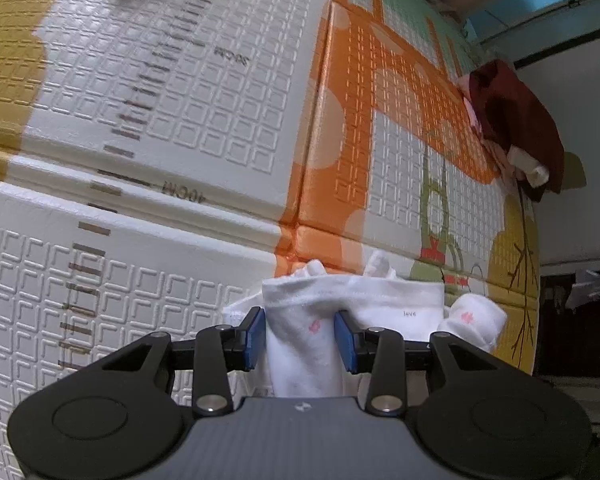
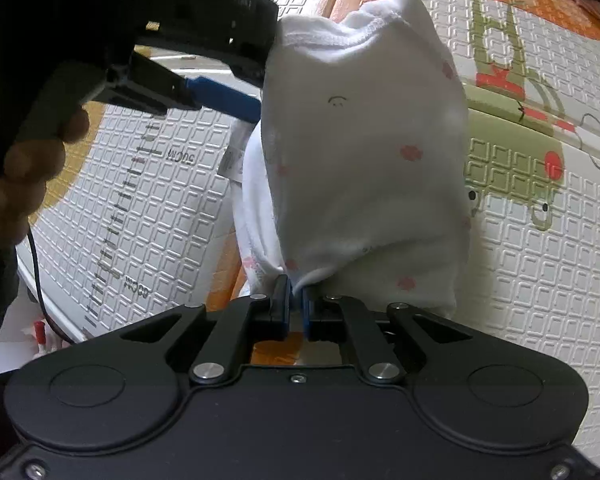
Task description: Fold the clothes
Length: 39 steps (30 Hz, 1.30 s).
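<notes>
1. The thing being folded is a small white cotton baby garment with little pink dots (image 2: 364,168), and it's off the mat here, held up between the two grippers, with its stitched hem at the top in the right wrist view
2. The right gripper (image 2: 297,300) has its blue-padded jaws pinched nearly together on a bunched bit of the garment's lower edge, so it's clamped on cloth
3. The left gripper (image 1: 300,338) has its jaws parted with a thick fold of the same white garment running between the blue pads (image 1: 256,336). The pads sit beside the cloth on both sides, but I can't tell if they actually squeeze it or just straddle it
4. In the right wrist view the left gripper comes in from the upper left, one blue finger reaching the garment's side edge, and a person's hand (image 2: 24,160) wraps around its handle
5. A small white tag (image 2: 230,158) hangs off the garment's left side
6. Below everything is the embossed foam play mat (image 1: 204,92), white squares with orange and green cartoon print and a ruler scale marked in CM
7. At the far right edge of the mat sits a crumpled dark red garment (image 1: 516,128) with some pink and white cloth under it, well apart from the white one
</notes>
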Each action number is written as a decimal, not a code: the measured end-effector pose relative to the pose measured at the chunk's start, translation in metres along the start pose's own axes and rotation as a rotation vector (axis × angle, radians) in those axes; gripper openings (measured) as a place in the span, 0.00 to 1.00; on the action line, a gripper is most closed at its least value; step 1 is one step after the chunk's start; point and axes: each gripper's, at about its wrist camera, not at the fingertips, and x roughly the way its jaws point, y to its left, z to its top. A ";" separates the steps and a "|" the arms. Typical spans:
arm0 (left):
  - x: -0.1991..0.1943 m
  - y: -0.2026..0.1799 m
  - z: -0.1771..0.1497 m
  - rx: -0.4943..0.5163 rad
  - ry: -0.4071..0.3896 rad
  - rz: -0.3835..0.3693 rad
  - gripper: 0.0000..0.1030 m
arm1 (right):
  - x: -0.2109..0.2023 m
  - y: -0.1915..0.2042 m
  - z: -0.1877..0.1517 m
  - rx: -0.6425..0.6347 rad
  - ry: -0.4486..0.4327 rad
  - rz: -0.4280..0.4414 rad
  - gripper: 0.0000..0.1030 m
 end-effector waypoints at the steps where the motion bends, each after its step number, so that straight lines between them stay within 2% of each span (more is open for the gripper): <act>1: -0.003 0.000 0.001 -0.001 -0.012 -0.001 0.40 | -0.001 0.000 -0.001 0.004 -0.001 0.006 0.06; 8: -0.027 -0.002 0.005 -0.001 -0.077 -0.017 0.43 | -0.015 -0.016 -0.003 0.114 -0.017 0.089 0.08; 13: -0.040 -0.006 0.006 0.003 -0.104 -0.042 0.46 | -0.027 -0.020 -0.003 0.139 -0.047 0.105 0.10; 18: -0.043 -0.011 0.001 0.032 -0.090 -0.063 0.48 | -0.038 -0.020 -0.003 0.160 -0.080 0.116 0.12; 20: -0.042 -0.014 -0.002 0.047 -0.078 -0.067 0.49 | -0.053 -0.031 0.001 0.164 -0.080 0.144 0.13; 25: -0.038 -0.011 -0.010 0.055 -0.057 -0.069 0.50 | -0.075 -0.038 0.009 0.126 -0.067 0.147 0.13; 28: -0.037 -0.008 -0.016 0.055 -0.046 -0.070 0.50 | -0.079 -0.039 0.011 0.085 -0.038 0.145 0.22; 32: -0.040 -0.004 -0.027 0.070 -0.040 -0.074 0.50 | -0.081 -0.034 0.010 0.065 -0.026 0.143 0.22; 37: -0.042 0.001 -0.042 0.089 -0.033 -0.078 0.51 | -0.086 -0.039 0.015 0.094 -0.049 0.135 0.22; 39: -0.044 -0.003 -0.048 0.125 -0.042 -0.082 0.51 | -0.089 -0.043 0.020 0.099 -0.063 0.128 0.22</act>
